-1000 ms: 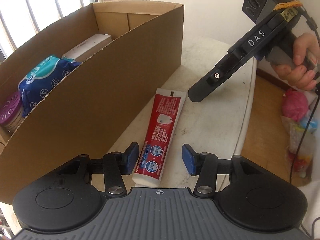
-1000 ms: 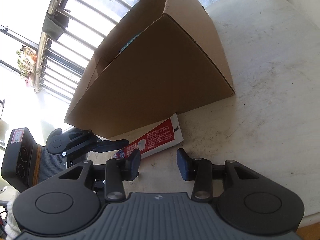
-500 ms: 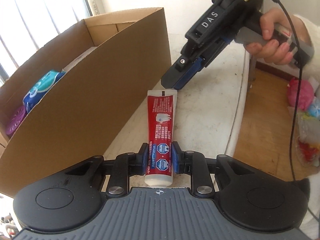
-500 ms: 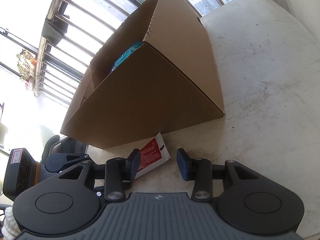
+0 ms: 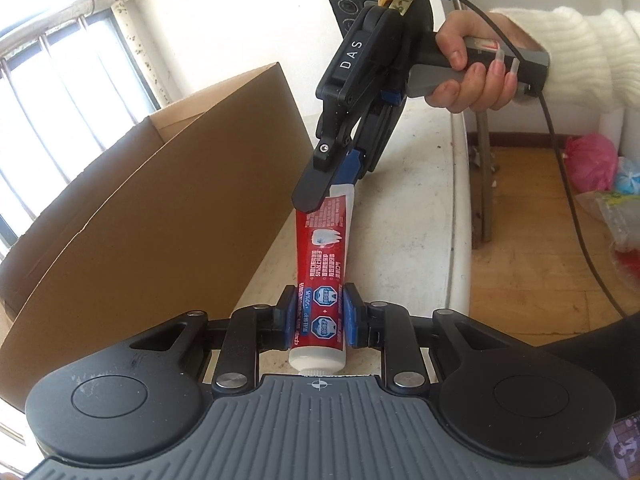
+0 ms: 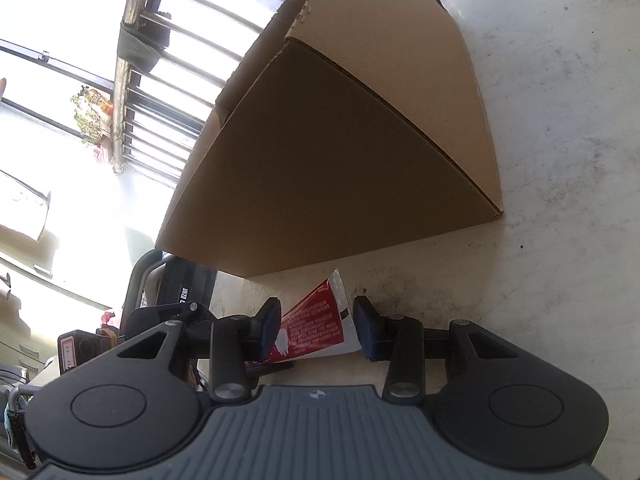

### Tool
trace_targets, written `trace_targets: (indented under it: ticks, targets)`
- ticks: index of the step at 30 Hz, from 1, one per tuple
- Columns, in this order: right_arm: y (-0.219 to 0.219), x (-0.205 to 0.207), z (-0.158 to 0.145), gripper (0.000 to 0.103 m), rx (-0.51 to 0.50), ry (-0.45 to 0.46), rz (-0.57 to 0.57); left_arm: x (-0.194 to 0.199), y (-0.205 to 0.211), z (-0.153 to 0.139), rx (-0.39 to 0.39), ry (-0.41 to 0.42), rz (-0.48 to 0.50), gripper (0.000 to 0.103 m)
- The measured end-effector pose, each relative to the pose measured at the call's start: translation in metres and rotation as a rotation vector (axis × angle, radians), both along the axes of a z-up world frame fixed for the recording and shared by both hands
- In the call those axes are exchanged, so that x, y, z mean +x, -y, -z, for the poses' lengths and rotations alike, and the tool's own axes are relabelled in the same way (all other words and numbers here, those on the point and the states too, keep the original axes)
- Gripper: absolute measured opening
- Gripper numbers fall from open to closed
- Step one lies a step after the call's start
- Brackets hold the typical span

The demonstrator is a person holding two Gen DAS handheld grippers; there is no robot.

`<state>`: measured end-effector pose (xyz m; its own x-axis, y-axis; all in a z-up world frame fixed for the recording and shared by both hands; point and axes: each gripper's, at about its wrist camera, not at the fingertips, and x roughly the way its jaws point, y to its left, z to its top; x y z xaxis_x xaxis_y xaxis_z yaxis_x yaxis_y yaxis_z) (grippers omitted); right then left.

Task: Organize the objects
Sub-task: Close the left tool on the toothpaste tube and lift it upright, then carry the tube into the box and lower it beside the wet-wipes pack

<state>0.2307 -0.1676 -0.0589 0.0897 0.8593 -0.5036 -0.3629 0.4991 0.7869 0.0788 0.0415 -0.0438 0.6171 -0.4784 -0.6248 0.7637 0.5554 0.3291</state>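
Pale table (image 6: pixel 560 120), cardboard box (image 5: pixel 160 240) on the left, its contents hidden; left gripper (image 5: pixel 319 316) clamps the toothpaste tube (image 5: pixel 324 256) near its cap; right gripper (image 6: pixel 316 326), angled down, straddles the tail, unclenched.

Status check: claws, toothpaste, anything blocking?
Left claw shut on toothpaste tube near cap. Right claw open astride crimped end. Cardboard box wall close alongside.

Bright daylight from the barred window (image 6: pixel 168 92) ahead-left of the right gripper (image 6: pixel 316 330), blown out to white glare. Shaded cardboard box (image 6: pixel 332 184) face beyond it. Strong fisheye bending at edges; sharp focus throughout.
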Motion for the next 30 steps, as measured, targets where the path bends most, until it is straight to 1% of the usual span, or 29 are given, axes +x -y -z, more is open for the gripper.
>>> trace_targets:
  ticks: [4, 8, 9, 10, 11, 12, 14, 16, 18, 21, 24, 27, 30]
  targets:
    - [0.0, -0.003, -0.002, 0.044, -0.001, 0.024, -0.013, -0.001, 0.001, 0.002, -0.004, 0.015, 0.002, 0.022]
    - [0.003, -0.001, -0.001, 0.045, 0.021, -0.003, -0.009, -0.006, 0.001, 0.006, -0.001, 0.047, 0.01, 0.022]
    - [0.005, -0.003, 0.0, 0.044, 0.018, 0.003, -0.004, -0.007, 0.002, 0.006, 0.003, 0.057, 0.011, 0.022]
    - [0.005, -0.005, -0.002, 0.041, 0.002, 0.021, -0.001, -0.006, 0.004, 0.007, 0.013, 0.063, 0.012, 0.022]
    - [0.004, -0.009, -0.005, 0.034, -0.032, 0.057, -0.003, -0.006, 0.005, 0.006, 0.024, 0.065, 0.013, 0.022]
    - [0.003, -0.013, -0.007, 0.031, -0.044, 0.076, -0.011, -0.006, 0.007, 0.005, 0.041, 0.074, 0.013, 0.022]
    - [0.004, -0.02, -0.013, 0.028, -0.039, 0.085, -0.006, -0.01, 0.009, 0.004, 0.069, 0.098, 0.014, 0.022]
    - [0.004, -0.026, -0.021, 0.023, -0.031, 0.122, -0.017, -0.011, 0.01, 0.001, 0.069, 0.092, -0.001, 0.022]
    - [0.003, -0.032, -0.032, 0.018, -0.012, 0.144, -0.036, -0.016, 0.013, -0.004, 0.084, 0.111, -0.004, 0.021]
    - [0.002, -0.041, -0.049, 0.015, 0.013, 0.173, -0.045, -0.025, 0.017, -0.017, 0.088, 0.127, -0.007, 0.021]
    - [0.004, -0.049, -0.064, 0.016, 0.033, 0.202, -0.044, -0.034, 0.019, -0.034, 0.111, 0.165, -0.007, 0.021]
    - [0.005, -0.054, -0.082, 0.015, 0.062, 0.223, -0.04, -0.04, 0.02, -0.057, 0.155, 0.215, 0.005, 0.021]
    - [0.005, -0.056, -0.109, 0.015, 0.103, 0.257, -0.038, -0.038, 0.022, -0.087, 0.21, 0.271, 0.018, 0.021]
